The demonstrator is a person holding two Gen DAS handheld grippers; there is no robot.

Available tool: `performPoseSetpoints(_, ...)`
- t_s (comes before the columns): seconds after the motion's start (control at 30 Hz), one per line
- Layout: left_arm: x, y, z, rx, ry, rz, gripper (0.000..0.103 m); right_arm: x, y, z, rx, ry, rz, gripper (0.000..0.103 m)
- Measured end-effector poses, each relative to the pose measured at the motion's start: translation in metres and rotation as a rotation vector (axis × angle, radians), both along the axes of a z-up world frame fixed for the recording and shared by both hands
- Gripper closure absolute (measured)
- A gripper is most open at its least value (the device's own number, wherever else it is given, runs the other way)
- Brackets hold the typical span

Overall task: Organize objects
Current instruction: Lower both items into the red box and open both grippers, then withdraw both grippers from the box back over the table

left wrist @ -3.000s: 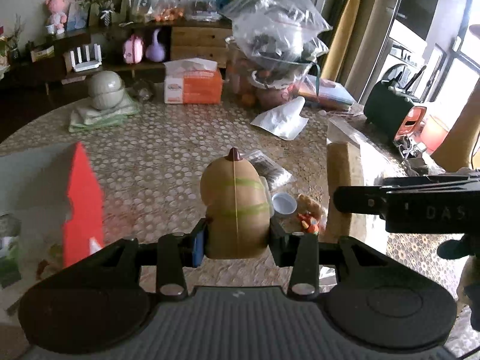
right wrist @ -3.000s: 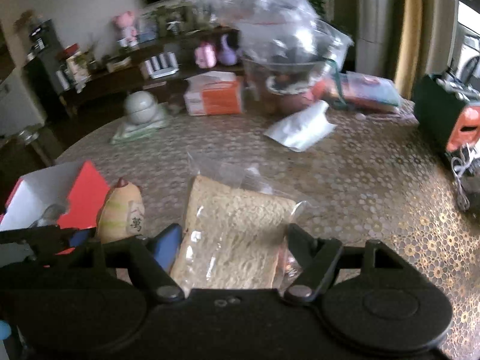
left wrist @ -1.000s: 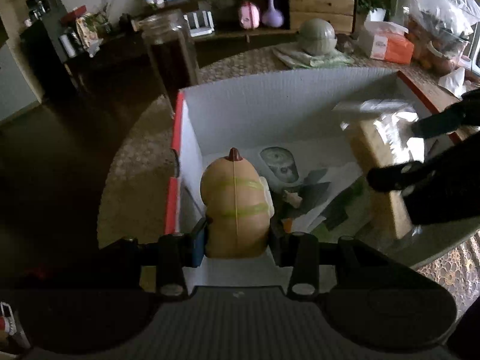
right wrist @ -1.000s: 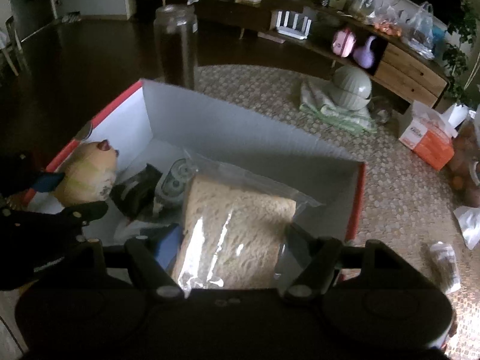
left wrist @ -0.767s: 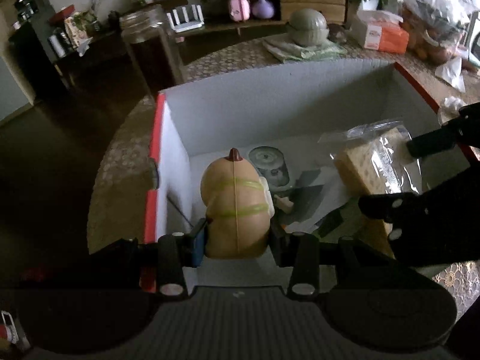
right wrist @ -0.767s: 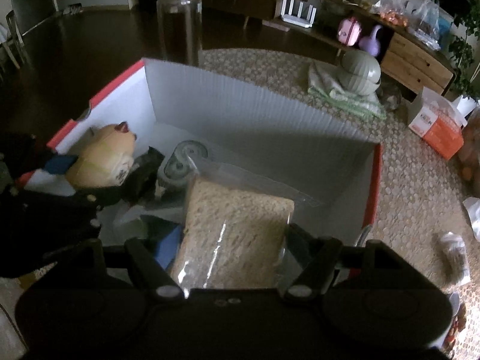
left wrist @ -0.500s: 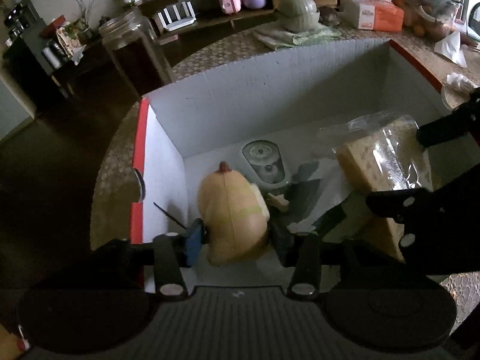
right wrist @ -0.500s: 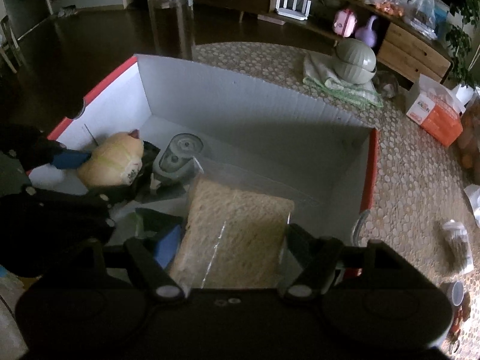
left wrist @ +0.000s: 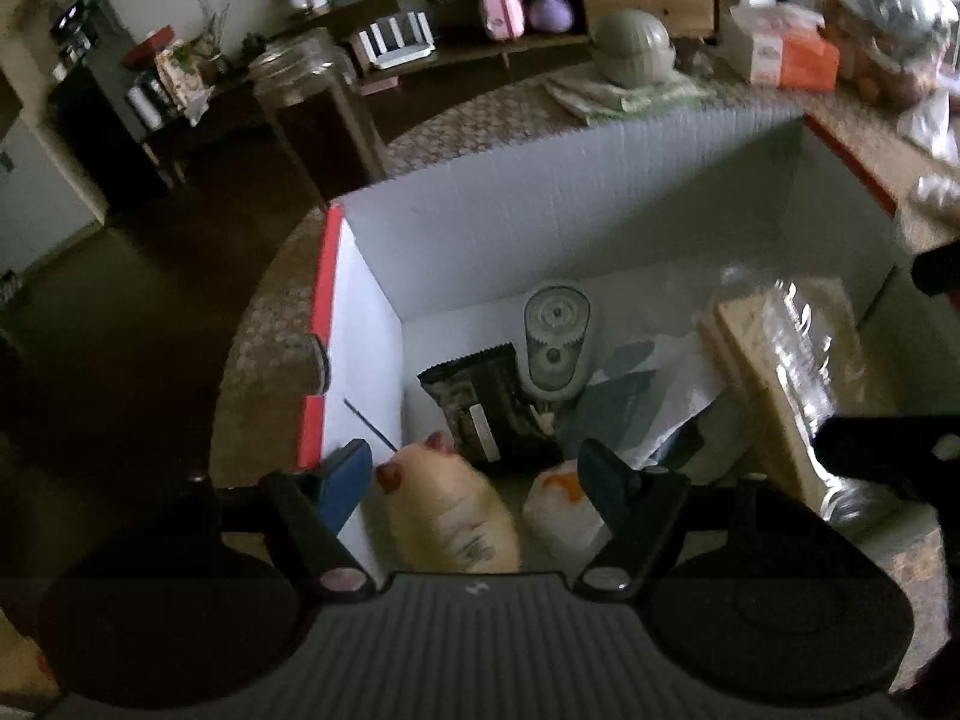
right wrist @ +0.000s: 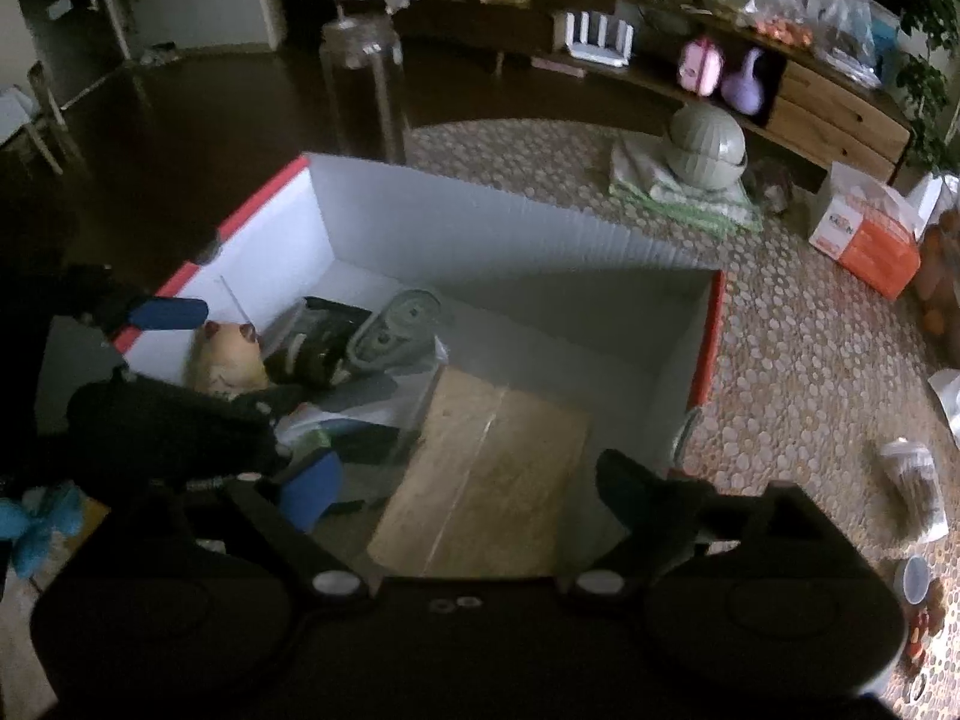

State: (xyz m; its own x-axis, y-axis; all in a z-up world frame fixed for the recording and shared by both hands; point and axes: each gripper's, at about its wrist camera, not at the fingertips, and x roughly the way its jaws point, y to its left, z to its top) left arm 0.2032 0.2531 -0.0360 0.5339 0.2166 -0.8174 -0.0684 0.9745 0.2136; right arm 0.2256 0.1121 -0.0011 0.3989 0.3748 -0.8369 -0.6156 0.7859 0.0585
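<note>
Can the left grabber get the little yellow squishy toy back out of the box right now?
Probably yes. The left gripper is open right above the yellow toy, which lies in the box corner with nothing on top. The box wall beside it might crowd one finger.

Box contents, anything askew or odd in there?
Mostly loose clutter. The tan squash toy lies tipped on its side in the box's near-left corner, between the open left gripper fingers. The bagged bread lies slanted over other items, unheld below the open right gripper.
</note>
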Motion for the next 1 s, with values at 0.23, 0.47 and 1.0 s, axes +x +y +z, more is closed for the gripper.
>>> performPoseSetpoints(0.23,-0.013,0.002,0.026,-0.085,-0.052,0.044,0.023,-0.011,-0.024,0.024,0.056,-0.022,0.015,0.005)
performPoseSetpoints(0.47,-0.034,-0.013,0.051,-0.114,-0.105,0.047,0.023,-0.027,-0.052,0.048,0.102,-0.051,0.016,0.004)
performPoseSetpoints(1.0,-0.061,-0.087,0.077,-0.200,-0.171,-0.034,0.021,-0.056,-0.156,0.044,0.101,-0.120,-0.032,0.003)
